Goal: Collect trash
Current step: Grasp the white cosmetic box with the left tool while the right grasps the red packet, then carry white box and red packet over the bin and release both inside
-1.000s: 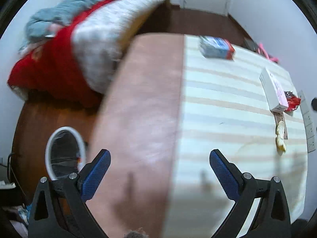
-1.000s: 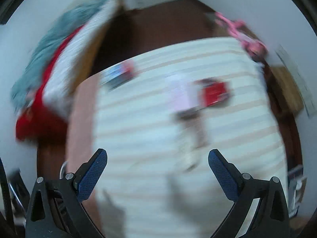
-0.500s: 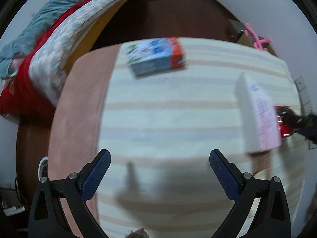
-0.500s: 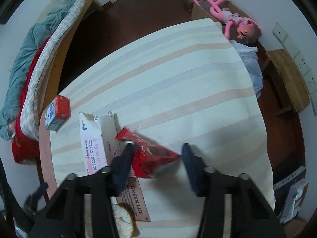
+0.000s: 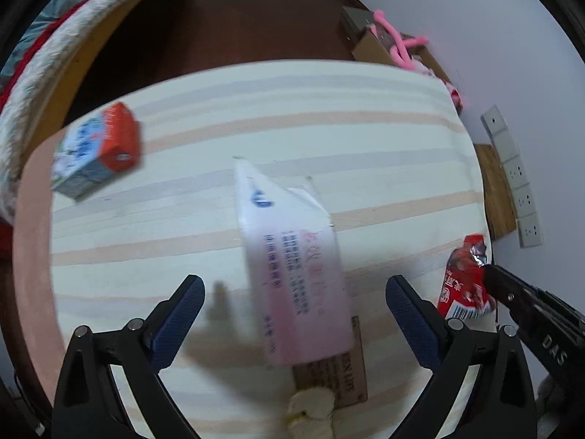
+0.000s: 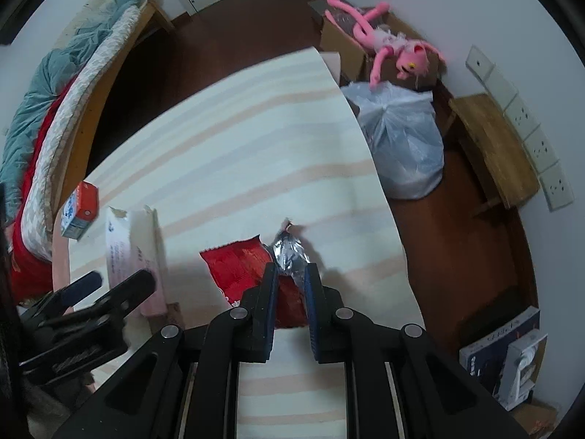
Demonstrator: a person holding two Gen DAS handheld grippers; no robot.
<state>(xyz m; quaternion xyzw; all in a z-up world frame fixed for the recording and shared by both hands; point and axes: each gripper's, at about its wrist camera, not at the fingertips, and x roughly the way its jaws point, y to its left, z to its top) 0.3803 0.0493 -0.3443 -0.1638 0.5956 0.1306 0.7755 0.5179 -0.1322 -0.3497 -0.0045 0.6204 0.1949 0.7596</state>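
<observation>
A red snack wrapper with a silver torn end lies on the striped tablecloth. My right gripper points steeply down, its jaws closing, and its pads press on the wrapper. In the left wrist view the same wrapper shows at the right in that gripper. My left gripper hovers over a torn white and pink box. Its jaws are closing with the box between them, and the pads stand clear of it. A red and blue milk carton lies at the table's left.
A brown card and a crumpled pale scrap lie near the box's near end. Beside the table stand a white plastic bag, a cardboard box with a pink plush toy, and a wooden stool. A bed lies at the left.
My left gripper swept right from the table's left edge to over the white box. My right gripper came down and closed on the red wrapper.
</observation>
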